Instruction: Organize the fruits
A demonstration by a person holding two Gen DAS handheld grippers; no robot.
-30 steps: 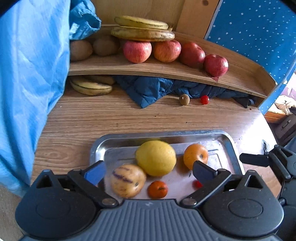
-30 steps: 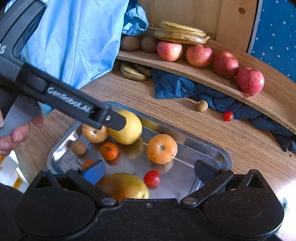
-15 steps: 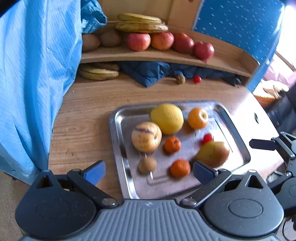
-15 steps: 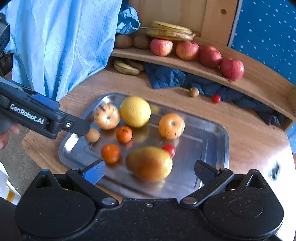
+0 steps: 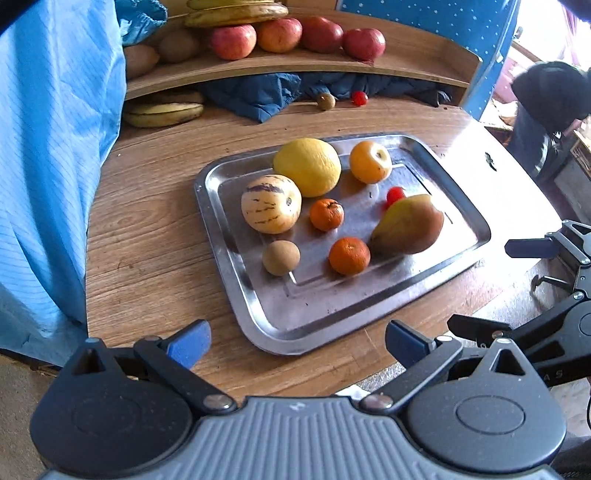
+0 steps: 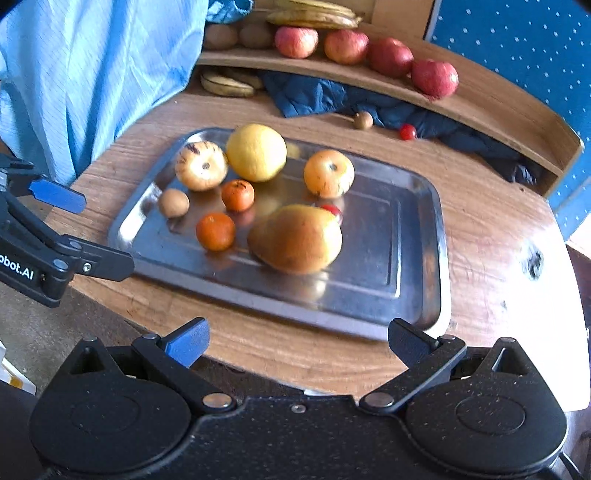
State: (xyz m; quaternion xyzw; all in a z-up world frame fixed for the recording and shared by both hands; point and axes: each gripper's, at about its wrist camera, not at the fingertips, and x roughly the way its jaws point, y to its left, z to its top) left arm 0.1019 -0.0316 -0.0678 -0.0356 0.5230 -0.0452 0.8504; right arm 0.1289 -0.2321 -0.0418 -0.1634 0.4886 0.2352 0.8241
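Fruit crowds a rectangular stainless-steel tray (image 5: 461, 236) on the round wooden surface (image 5: 147, 236), with both grippers hanging back at its near edge. The left gripper (image 5: 297, 341) and the right gripper (image 6: 298, 338) each stand wide apart and carry nothing.

On the tray lie a large yellow citrus fruit (image 5: 307, 166), a cream melon-like fruit with purple streaks (image 5: 270, 204), a round orange fruit with a dimpled stem end (image 5: 370, 161), two small mandarins (image 5: 326, 214) (image 5: 349, 256), a small brown kiwi-like fruit (image 5: 280, 257), a green-and-russet pear (image 5: 408, 225) and a red cherry tomato (image 5: 394, 194) just behind the pear. None sits in any clear grouping.

Behind, a curved wooden shelf (image 6: 480, 96) holds a row of four red apples (image 6: 391, 56), brown fruit to their left and yellow bananas (image 6: 314, 16) stacked behind. More bananas (image 5: 162, 112) rest under the shelf beside a crumpled dark blue cloth (image 5: 266, 96), and a stray small brown fruit (image 6: 363, 120) and another cherry tomato (image 6: 407, 132) lie loose on the surface in front of it.

Sorting appears to be at an early stage: the shelf looks arranged by kind, but the whole tray load seems to await placing, and the two strays as well.
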